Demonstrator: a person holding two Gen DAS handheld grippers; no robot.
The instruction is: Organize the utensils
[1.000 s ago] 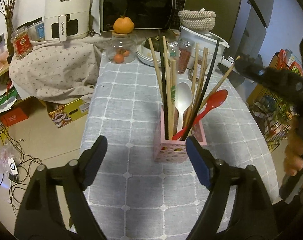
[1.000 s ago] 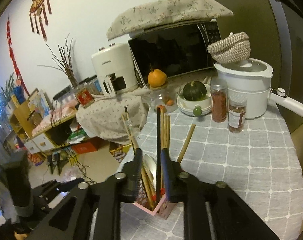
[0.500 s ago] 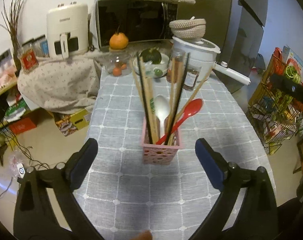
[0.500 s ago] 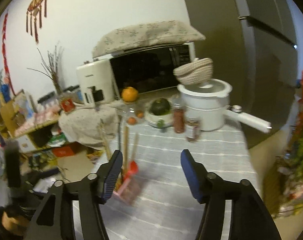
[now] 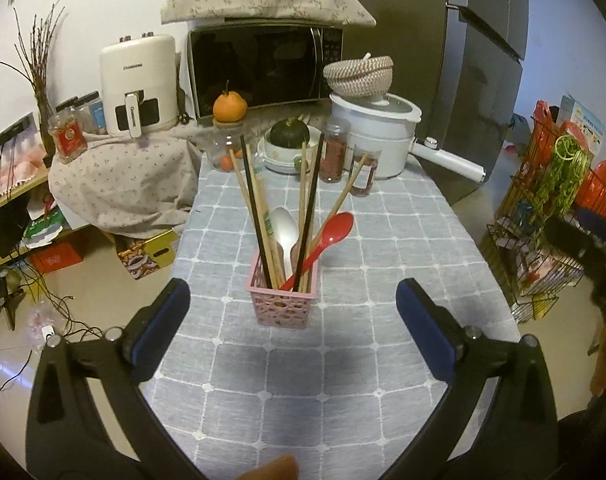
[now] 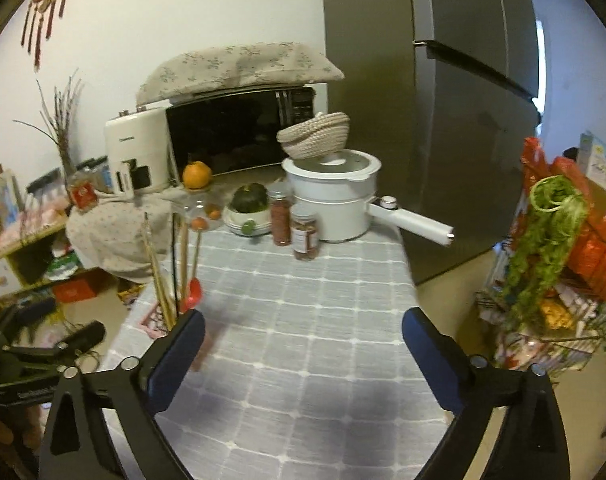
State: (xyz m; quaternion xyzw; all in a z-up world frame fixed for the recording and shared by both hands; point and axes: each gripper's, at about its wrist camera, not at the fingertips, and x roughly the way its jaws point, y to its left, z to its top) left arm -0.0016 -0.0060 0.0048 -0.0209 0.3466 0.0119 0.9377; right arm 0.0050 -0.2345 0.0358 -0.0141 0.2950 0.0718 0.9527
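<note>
A pink perforated utensil basket (image 5: 282,306) was seen standing upright on the grey checked tablecloth (image 5: 343,380), at twelve o'clock from the left gripper (image 5: 293,320). Wooden chopsticks (image 5: 303,196), black chopsticks (image 5: 255,204), a red spoon (image 5: 333,230) and a silver spoon (image 5: 285,226) were held in it, leaning outward. The left gripper's jaws were spread wide and opening, with nothing between them. The right gripper (image 6: 303,354) was also opening, its jaws wide over bare cloth; the basket was found at ten o'clock from it, partly hidden by its left finger. Two spice jars (image 6: 297,228) and a white electric pot (image 6: 335,196) were seen at twelve o'clock
</note>
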